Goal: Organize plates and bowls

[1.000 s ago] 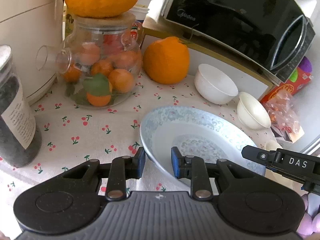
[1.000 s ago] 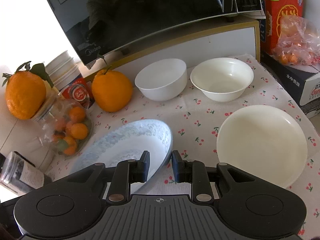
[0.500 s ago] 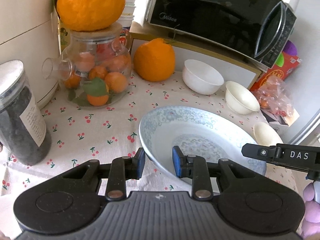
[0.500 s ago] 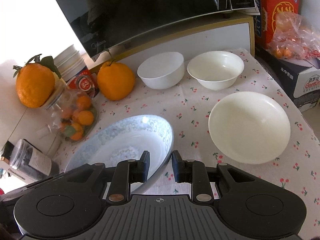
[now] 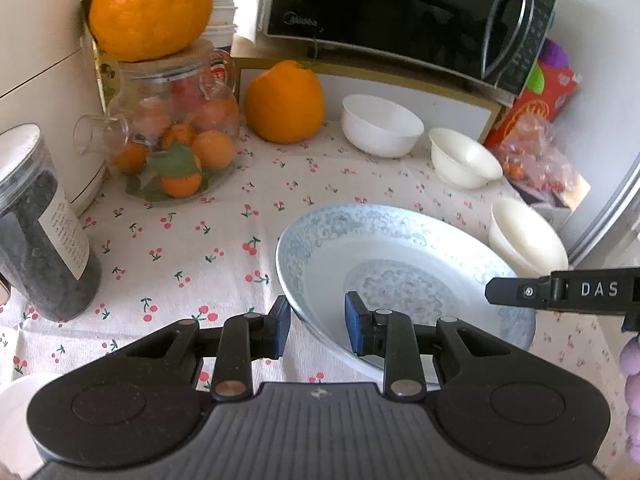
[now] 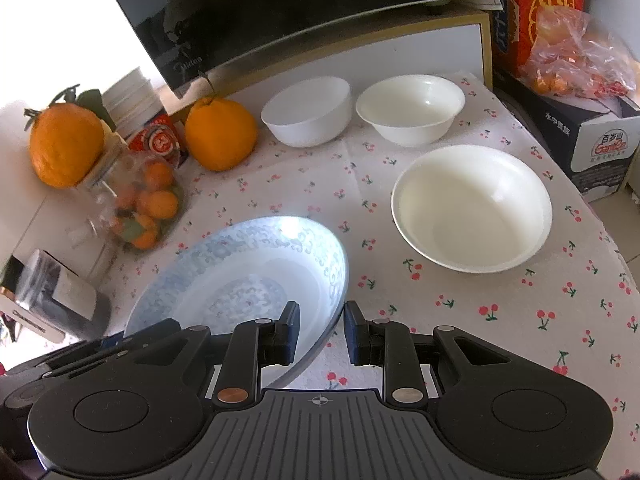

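A blue-patterned deep plate (image 5: pixel 400 256) hangs tilted over the cherry-print tablecloth (image 5: pixel 180 248). My left gripper (image 5: pixel 318 328) is shut on its near left rim. My right gripper (image 6: pixel 322 328) is shut on the opposite rim of the same plate (image 6: pixel 248 264). One black finger (image 5: pixel 516 292) of the right gripper shows in the left wrist view. A plain white plate (image 6: pixel 472 208) lies on the cloth to the right. Behind it stand a white bowl (image 6: pixel 308 112) and a cream bowl (image 6: pixel 410 108), both upright and apart.
A microwave (image 5: pixel 400 12) sits on a shelf at the back. A large orange (image 5: pixel 284 100), a glass jar of small oranges (image 5: pixel 176 144) topped by another orange, and a dark jar (image 5: pixel 40 224) crowd the left. A red box and a snack bag (image 6: pixel 576 56) stand right, by the table's edge.
Both grippers have drawn back with the blue-patterned plate between them, so the bowls and oranges look farther off. The white plate shows more fully. The left view has rolled a little.
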`<state>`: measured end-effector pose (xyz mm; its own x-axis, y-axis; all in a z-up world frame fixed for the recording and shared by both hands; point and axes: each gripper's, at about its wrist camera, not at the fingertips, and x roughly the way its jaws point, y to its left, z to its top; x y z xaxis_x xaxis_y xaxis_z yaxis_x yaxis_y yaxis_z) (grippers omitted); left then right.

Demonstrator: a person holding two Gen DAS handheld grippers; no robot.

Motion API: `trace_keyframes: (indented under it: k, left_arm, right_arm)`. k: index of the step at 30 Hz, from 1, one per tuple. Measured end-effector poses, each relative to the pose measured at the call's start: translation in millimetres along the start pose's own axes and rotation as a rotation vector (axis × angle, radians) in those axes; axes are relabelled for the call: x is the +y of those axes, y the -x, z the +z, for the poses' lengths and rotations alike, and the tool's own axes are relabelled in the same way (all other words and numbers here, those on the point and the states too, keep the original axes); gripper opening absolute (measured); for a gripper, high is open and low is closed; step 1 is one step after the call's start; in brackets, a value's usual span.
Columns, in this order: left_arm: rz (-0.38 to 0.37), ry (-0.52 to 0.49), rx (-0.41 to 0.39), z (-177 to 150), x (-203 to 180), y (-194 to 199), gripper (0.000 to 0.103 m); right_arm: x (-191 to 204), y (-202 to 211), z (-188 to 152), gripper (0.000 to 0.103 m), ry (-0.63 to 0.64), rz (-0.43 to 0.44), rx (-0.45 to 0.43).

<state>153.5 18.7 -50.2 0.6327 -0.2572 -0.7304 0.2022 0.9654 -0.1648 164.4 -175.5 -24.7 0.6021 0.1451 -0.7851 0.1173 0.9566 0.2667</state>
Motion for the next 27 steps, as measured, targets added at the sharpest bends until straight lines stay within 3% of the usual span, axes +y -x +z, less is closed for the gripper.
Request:
trace_keyframes:
  k: [23, 26, 27]
  left_arm:
    - [0.032, -0.112, 0.103, -7, -13, -15, 0.027]
    - [0.025, -0.12, 0.116, -5, -12, -15, 0.03]
    - [0.024, -0.118, 0.118, -4, -12, -16, 0.037]
  right_arm:
    - [0, -19, -10, 0.026, 0.035, -0.078, 0.083]
    - [0, -20, -8, 0.026, 0.05, -0.079, 0.09]
    - [0, -20, -8, 0.026, 0.047, -0.075, 0.093]
